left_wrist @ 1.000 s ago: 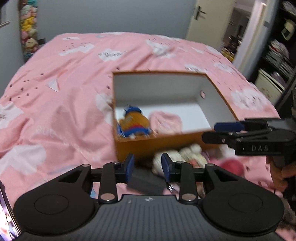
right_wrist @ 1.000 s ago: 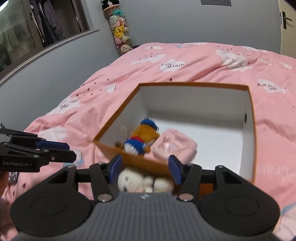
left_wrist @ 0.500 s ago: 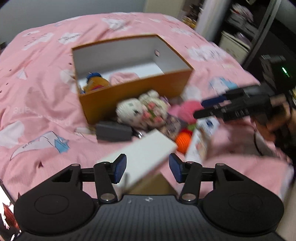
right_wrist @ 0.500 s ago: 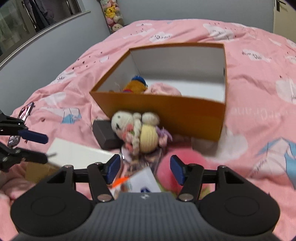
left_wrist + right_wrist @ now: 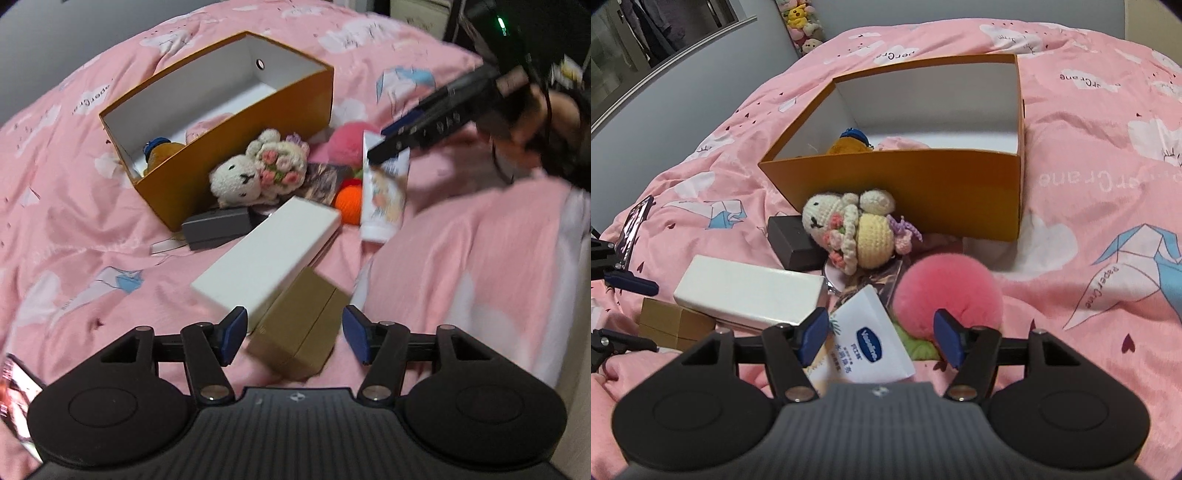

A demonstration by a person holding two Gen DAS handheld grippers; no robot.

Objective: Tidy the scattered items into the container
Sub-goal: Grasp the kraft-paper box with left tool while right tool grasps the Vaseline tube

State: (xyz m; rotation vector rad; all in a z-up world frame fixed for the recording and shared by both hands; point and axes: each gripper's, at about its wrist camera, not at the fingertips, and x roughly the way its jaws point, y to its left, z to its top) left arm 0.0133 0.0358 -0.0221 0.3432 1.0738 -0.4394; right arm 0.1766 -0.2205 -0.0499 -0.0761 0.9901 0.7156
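While spread wide — both tongs empty — over scattered items.

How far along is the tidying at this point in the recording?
Early. The orange box already holds a small plush and a pink item. Nothing is gripped: the right gripper is open over the lotion tube, the left gripper open around the tan box. Crochet doll, white box, grey box and pink pompom remain outside.
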